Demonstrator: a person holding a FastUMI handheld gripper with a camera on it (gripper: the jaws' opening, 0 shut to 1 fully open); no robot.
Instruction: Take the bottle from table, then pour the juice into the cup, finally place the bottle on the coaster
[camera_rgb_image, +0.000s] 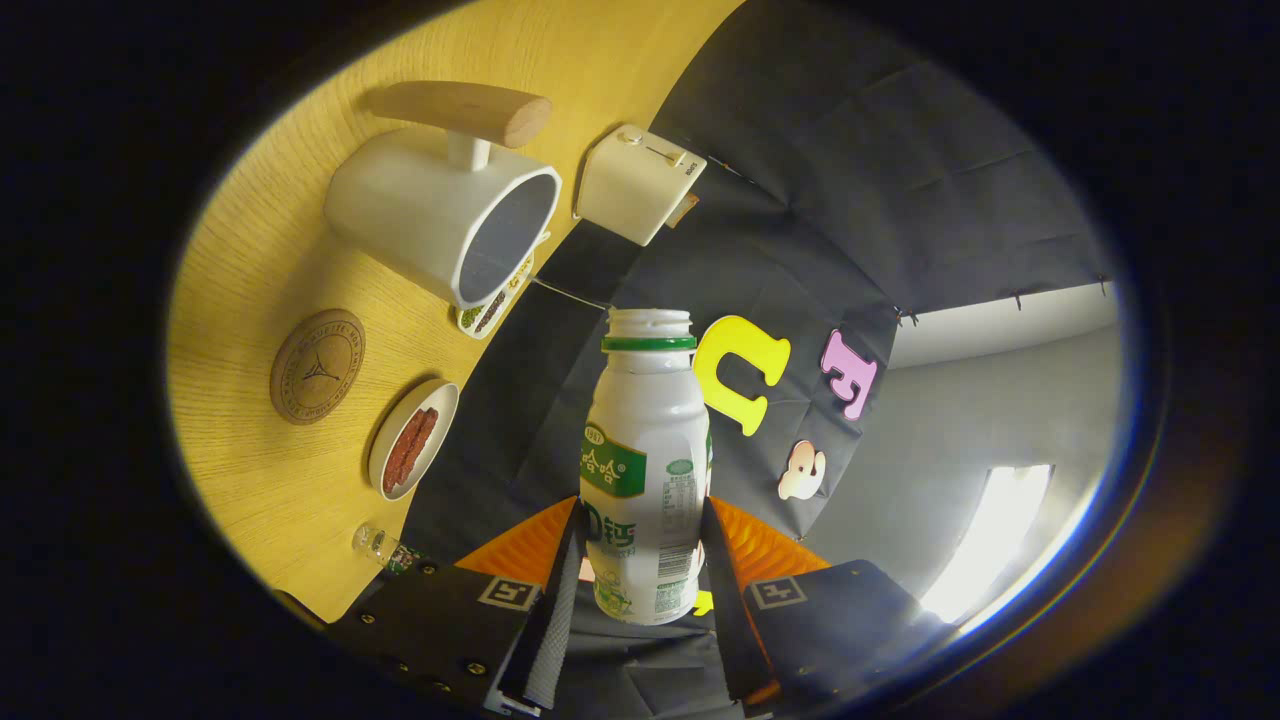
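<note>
Gripper (640, 560) fingers clamp the uncapped bottle (645, 470) low on its body, lifted and rolled toward the far-left cup (445, 215); risk: juice spills short onto table (260, 470), or bottle slips.

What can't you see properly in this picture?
- Gripper view: the bottle, gripped between the fingers, has white walls, so any juice inside is hidden.
- The cup has a dark inside; whether it holds juice cannot be told.
- The coaster has print too small to read.
- The small glass thing beside the gripper is too small to name.
</note>
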